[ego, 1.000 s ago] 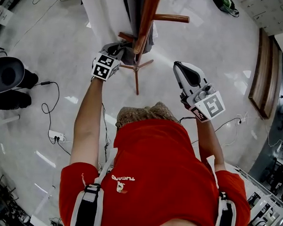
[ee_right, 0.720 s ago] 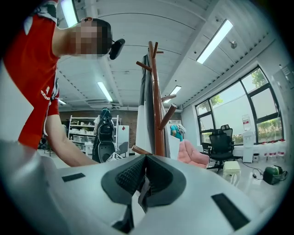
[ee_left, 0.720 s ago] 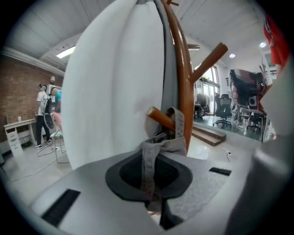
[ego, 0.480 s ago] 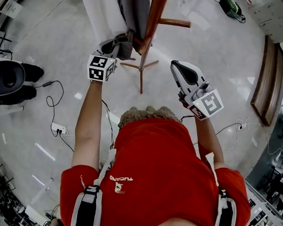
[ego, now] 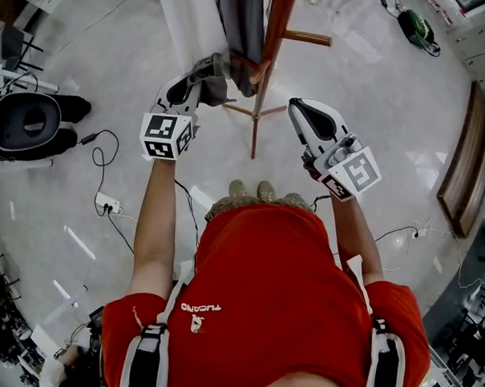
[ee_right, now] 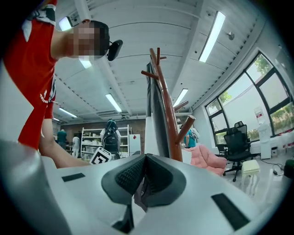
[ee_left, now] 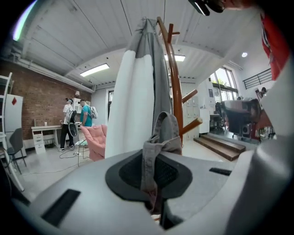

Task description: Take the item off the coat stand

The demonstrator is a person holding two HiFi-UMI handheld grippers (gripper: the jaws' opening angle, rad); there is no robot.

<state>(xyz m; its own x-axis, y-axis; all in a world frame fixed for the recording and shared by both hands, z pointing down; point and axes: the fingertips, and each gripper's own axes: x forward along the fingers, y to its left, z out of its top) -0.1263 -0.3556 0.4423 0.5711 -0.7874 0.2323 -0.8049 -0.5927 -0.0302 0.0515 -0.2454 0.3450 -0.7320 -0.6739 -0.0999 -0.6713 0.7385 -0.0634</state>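
A brown wooden coat stand (ego: pixel 275 38) rises ahead of me on the pale floor. A grey and white garment (ego: pixel 234 24) hangs on it. My left gripper (ego: pixel 211 70) is shut on a fold of the garment's grey cloth low down, left of the pole. In the left gripper view the grey fold (ee_left: pixel 161 137) runs up from between the pads of that gripper (ee_left: pixel 154 181) to the garment (ee_left: pixel 138 92) on the stand (ee_left: pixel 173 78). My right gripper (ego: pixel 299 111) hangs shut to the right of the pole, clear of it. In the right gripper view its pads (ee_right: pixel 138 176) meet, with the stand (ee_right: pixel 169 114) beyond.
A black office chair (ego: pixel 25 123) stands at the left. Cables and a power strip (ego: pixel 104 207) lie on the floor under my left arm. A wooden step (ego: pixel 467 162) runs along the right. People and a pink armchair (ee_left: pixel 94 140) are far back in the left gripper view.
Both grippers have drawn back a little from the stand. The left one still holds the grey fold, which now stretches out from the hanging garment. The right gripper stays shut.
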